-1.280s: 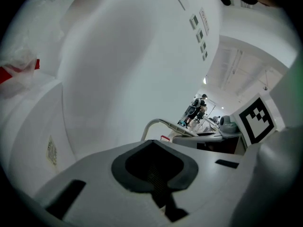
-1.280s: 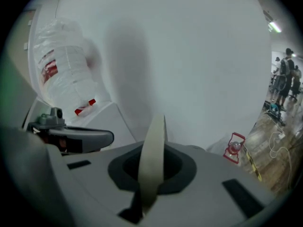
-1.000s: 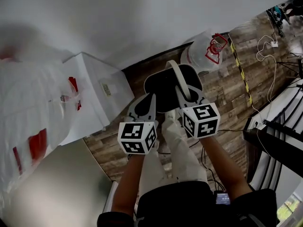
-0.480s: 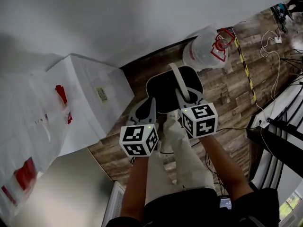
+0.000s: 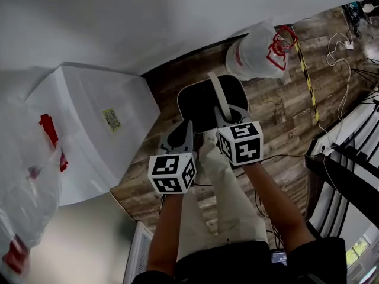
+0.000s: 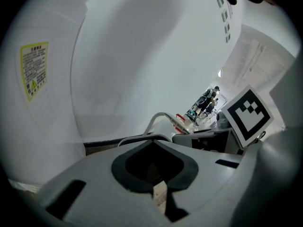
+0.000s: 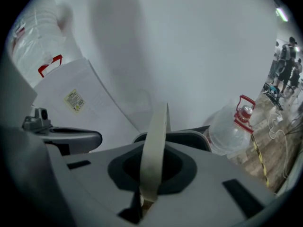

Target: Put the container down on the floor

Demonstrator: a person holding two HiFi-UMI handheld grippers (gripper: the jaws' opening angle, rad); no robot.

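Over the brown wood-plank floor (image 5: 278,120), A notes: the dark oval plastic container with a grey rim (image 5: 204,102) hangs by its pale strap handle (image 5: 218,93), close to the white wall (image 5: 148,22). As I read it, it is not yet set down. How far it is off the floor, I cannot tell.

B: Grip status?

A: Right gripper (image 5: 225,114): fingers closed tight on the handle, with the strap running up out of them, taut. Left gripper (image 5: 186,129): fingers closed together, nothing between them. Its tip sits just beside the container's near-left rim, apparently not touching.

B: Neighbours: a tall white box with a yellow label (image 5: 89,123) to the left, and a clear plastic water jug with a red handle (image 5: 254,55) beyond. The person's pale trouser leg (image 5: 219,182) is just behind. The boards under the container look bare.

A: Procedure, my judgement: lower it straight down with no swing. Hold the strap until the base sits flat and the strap goes slack. Only then part the right fingers and let the handle fall to the rim. The left gripper can lean on the rim to check any rotation.

B: Risks: an early release means a drop or a tip. Sideways drift takes it into the white box.
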